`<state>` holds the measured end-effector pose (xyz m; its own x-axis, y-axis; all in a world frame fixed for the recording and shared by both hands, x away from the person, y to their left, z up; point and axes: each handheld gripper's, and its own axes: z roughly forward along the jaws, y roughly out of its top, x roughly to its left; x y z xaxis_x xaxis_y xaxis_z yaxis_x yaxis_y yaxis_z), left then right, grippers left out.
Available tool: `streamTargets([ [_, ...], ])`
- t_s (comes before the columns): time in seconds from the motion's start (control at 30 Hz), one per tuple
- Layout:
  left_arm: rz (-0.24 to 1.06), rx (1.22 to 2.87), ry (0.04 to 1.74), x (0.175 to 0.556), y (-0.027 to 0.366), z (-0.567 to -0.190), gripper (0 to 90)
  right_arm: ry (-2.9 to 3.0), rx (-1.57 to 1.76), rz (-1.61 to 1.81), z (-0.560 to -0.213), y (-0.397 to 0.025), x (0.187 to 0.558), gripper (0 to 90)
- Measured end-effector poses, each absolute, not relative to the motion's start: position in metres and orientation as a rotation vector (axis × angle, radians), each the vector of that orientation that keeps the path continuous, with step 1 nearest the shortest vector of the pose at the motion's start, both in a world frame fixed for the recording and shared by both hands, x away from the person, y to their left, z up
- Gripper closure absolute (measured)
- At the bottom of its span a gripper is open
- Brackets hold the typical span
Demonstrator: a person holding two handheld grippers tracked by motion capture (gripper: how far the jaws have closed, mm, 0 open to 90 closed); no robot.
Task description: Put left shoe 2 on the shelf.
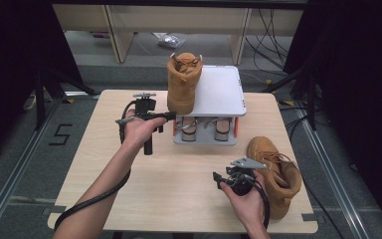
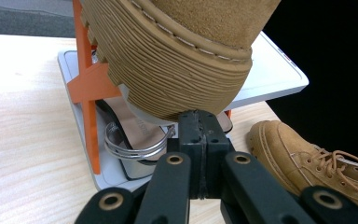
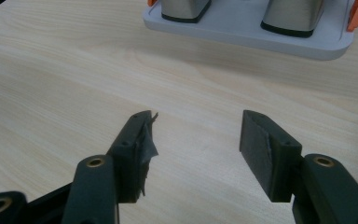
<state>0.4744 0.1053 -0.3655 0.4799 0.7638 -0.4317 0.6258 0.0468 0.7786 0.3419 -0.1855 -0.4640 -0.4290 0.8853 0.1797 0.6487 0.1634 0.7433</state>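
Note:
A tan boot (image 1: pixel 183 82) stands upright at the left edge of a white two-tier rack's top shelf (image 1: pixel 221 92), its heel overhanging the front. My left gripper (image 1: pixel 171 116) is shut, with its tips pressed against the boot's ribbed sole (image 2: pixel 177 70) just under the heel; in the left gripper view the left gripper (image 2: pixel 199 119) holds nothing between its pads. A second tan boot (image 1: pixel 276 169) lies on the table at the right. My right gripper (image 1: pixel 219 179) hovers open over bare table beside that boot; in the right gripper view the right gripper (image 3: pixel 196 135) is empty.
A pair of sandals (image 1: pixel 204 128) with metallic straps (image 2: pixel 130 140) sits on the rack's lower shelf (image 3: pixel 242 39), between orange side supports (image 2: pixel 91 88). The wooden table (image 1: pixel 129 169) has free room at the front left. Beyond its far edge are floor, cables and shelving.

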Motion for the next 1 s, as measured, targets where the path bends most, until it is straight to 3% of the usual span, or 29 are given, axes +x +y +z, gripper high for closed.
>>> streamTargets([
  [0.8,0.166,1.651,1.216,0.480,0.103,-0.370,89.2,2.147,1.480,1.133,-0.464,-0.187,0.342,45.2],
  [1.0,0.234,1.658,1.161,0.471,0.108,-0.368,81.6,2.145,1.472,1.131,-0.464,-0.187,0.343,45.2],
])
